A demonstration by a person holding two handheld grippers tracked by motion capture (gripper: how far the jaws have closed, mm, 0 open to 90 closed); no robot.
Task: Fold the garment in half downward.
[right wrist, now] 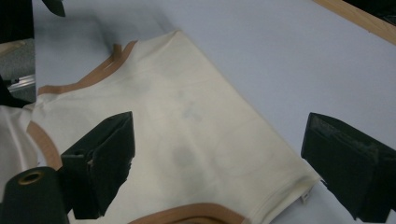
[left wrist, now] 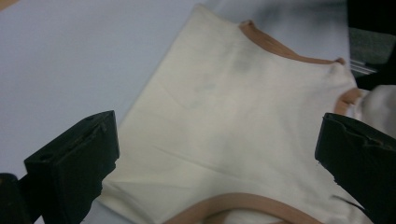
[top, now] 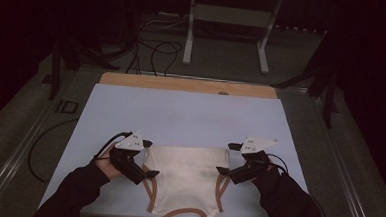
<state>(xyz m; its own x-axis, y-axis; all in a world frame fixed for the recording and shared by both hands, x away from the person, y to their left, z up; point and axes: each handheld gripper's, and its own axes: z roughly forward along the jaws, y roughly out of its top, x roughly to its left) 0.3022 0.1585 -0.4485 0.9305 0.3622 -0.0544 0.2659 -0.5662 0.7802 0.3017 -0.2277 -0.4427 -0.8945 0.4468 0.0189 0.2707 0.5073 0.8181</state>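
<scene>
At the lower centre of the high view, a folded cream garment (top: 184,180) with tan trim lies flat on a pale blue table cover (top: 180,113), its near edge reaching the bottom rim of the table. A person's dark-sleeved forearms enter from the bottom corners, each hand carrying a black two-jaw tool. The left gripper (top: 148,158) sits at the garment's left edge, lower left of centre, and the right gripper (top: 227,159) at its right edge, lower right of centre. Each bears a grey three-cornered plate on top.

In the left gripper view, that tool's jaws stand wide apart at the bottom corners of the frame, holding nothing; the cream garment (left wrist: 243,126) spreads between and beyond them, a tan band curving along the bottom edge. In the right gripper view, the jaws are likewise spread wide and hold nothing, with the garment (right wrist: 182,140) lying across the middle and left of the frame and bare blue cover (right wrist: 280,60) filling the upper right. A strip of wooden table edge (top: 187,84) shows beyond the cover.
</scene>
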